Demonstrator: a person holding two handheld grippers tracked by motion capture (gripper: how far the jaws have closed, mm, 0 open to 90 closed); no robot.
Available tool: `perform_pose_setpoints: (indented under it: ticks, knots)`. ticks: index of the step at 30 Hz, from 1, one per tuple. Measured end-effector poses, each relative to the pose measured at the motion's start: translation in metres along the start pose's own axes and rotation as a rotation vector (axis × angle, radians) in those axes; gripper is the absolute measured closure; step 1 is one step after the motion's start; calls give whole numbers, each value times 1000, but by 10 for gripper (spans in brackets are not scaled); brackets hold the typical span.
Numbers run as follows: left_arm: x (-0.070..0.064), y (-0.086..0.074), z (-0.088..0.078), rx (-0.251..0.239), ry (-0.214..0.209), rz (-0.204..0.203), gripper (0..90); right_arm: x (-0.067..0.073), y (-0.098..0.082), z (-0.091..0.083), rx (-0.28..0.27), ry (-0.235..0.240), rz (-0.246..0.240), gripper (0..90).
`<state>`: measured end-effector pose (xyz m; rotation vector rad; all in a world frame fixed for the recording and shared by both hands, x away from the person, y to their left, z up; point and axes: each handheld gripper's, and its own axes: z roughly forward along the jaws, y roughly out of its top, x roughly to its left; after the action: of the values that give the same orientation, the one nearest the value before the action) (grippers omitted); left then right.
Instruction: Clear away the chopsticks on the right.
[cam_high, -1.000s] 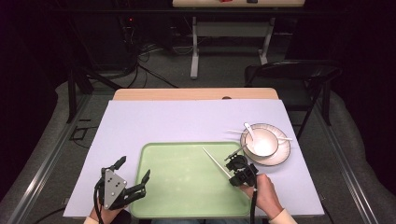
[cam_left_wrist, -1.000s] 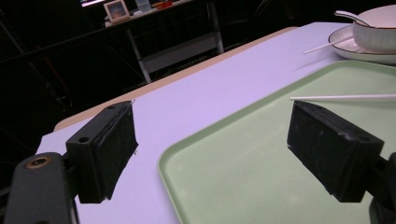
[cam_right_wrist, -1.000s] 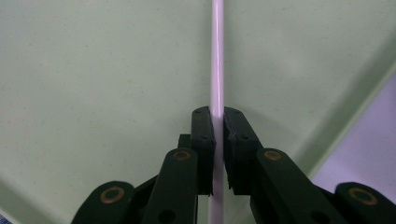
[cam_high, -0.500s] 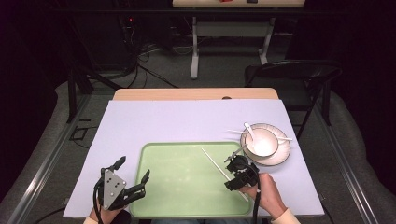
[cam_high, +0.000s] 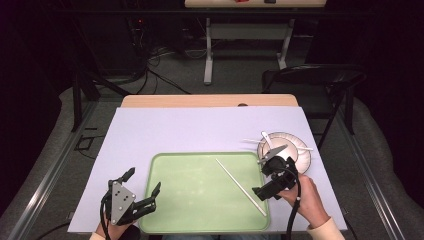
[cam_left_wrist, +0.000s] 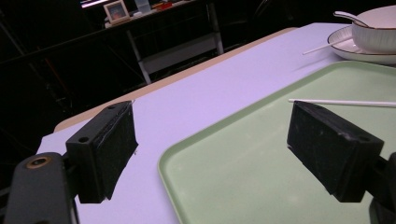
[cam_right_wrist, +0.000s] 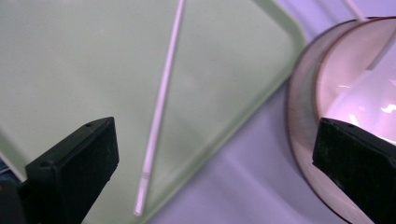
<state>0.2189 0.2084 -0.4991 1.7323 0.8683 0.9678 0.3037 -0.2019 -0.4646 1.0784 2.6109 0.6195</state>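
one white chopstick (cam_high: 240, 186) lies on one green tray (cam_high: 190, 200); both tongs, left (cam_high: 142, 188) and right (cam_high: 265, 177), gape empty.

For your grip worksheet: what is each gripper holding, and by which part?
Nothing is held. The right gripper has just opened above the chopstick, which lies free on the tray. The left gripper is open.

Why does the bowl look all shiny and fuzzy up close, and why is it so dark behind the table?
In the right gripper view the bowl sits very near the lens, so it is out of focus, with white glare; the chopstick looks soft too. In the high view light falls on the table while the room behind stays nearly black. The left gripper view shows sharper jaws.
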Motion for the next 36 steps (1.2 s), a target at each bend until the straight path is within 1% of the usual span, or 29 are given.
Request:
perform_pose_setpoints:
  ticks: [3, 4, 5, 6, 7, 8, 14, 15, 16, 18, 21, 23, 24, 25, 26, 27, 29, 30, 31, 32, 33, 34, 35, 36]
  knots:
    - [0, 0, 0, 0, 1, 0, 154, -12, -2, -8, -8, -22, 1, 0]
    - [0, 0, 0, 0, 1, 0, 154, -12, -2, -8, -8, -22, 1, 0]
    - [-1, 0, 0, 1, 0, 0, 154, -25, -4, -13, -21, -40, 9, 0]
    - [-1, 0, 1, 3, 1, -1, 154, -30, -4, -15, -30, -43, 11, 0]
    - [-1, 0, 1, 3, 1, -1, 154, -30, -4, -15, -30, -43, 11, 0]
    - [-1, 0, 1, 3, 1, -1, 154, -36, -5, -18, -36, -40, 11, 0]
    - [-1, 0, 1, 2, 2, 1, 154, -36, -5, -18, -36, -40, 11, 0]
    - [-1, 0, 1, 3, 1, 0, 154, -73, -2, -35, -55, -99, 19, 0]
    - [-1, 0, 1, 3, 1, -1, 154, -86, 0, -42, -66, -112, 17, 0]
    - [-1, 0, 1, 2, 1, 0, 154, -95, 2, -45, -66, -132, 32, 0]
    - [-1, 0, 1, 2, 2, -1, 154, -110, 5, -47, -69, -143, 39, 0]
    - [-1, 0, 1, 2, 1, -1, 154, -119, 7, -47, -62, -144, 38, 0]
    - [-1, 0, 1, 2, 1, -1, 154, -119, 7, -47, -62, -144, 38, 0]
    - [-1, 0, 1, 2, 1, -1, 154, -128, 10, -47, -56, -142, 38, 0]
    - [-1, 0, 1, 2, 1, -1, 154, -128, 10, -47, -56, -142, 38, 0]
    - [-1, 0, 1, 3, 4, -1, 154, -136, 12, -45, -48, -144, 45, 0]
    - [-1, 0, 1, 3, 4, -1, 154, -143, 14, -43, -45, -134, 35, 0]
    - [-1, 0, 1, 3, 4, -1, 154, -143, 14, -43, -45, -134, 35, 0]
    - [-1, 0, 1, 4, 3, 1, 154, -151, 18, -41, -31, -135, 27, 0]
    - [-1, 0, 1, 4, 4, -1, 154, -154, 19, -40, -29, -126, 21, 0]
    - [-1, 0, 1, 4, 4, -1, 154, -154, 19, -40, -29, -126, 21, 0]
    - [-1, 0, 1, 4, 3, -1, 154, -158, 20, -38, -26, -111, 4, 0]
    - [-1, 0, 1, 6, 2, 0, 154, -162, 23, -35, -7, -109, -6, 0]
    - [-1, 0, 1, 6, 2, 2, 154, -165, 25, -33, -7, -106, -13, 0]
